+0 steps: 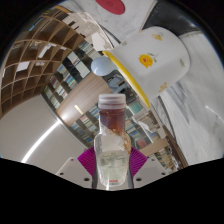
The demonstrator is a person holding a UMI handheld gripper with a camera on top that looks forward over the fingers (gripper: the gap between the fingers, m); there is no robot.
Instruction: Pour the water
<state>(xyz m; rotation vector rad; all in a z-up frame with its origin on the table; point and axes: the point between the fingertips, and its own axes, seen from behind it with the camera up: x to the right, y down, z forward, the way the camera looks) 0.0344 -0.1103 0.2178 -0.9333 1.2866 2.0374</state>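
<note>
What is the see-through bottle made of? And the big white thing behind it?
The bottle, held between the gripper's fingers, looks like clear plastic: you see straight through it, and light glints on its smooth wall. Its cap seems white plastic. The white container behind looks like glossy plastic or glazed ceramic, with a yellow rim; I can't tell which.

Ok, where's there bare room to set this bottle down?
The pale surface left of the bottle, below the wooden lattice, looks bare. Ahead and right is crowded: the white cup sits close, with clutter beneath. The gripper is shut on the bottle.
</note>
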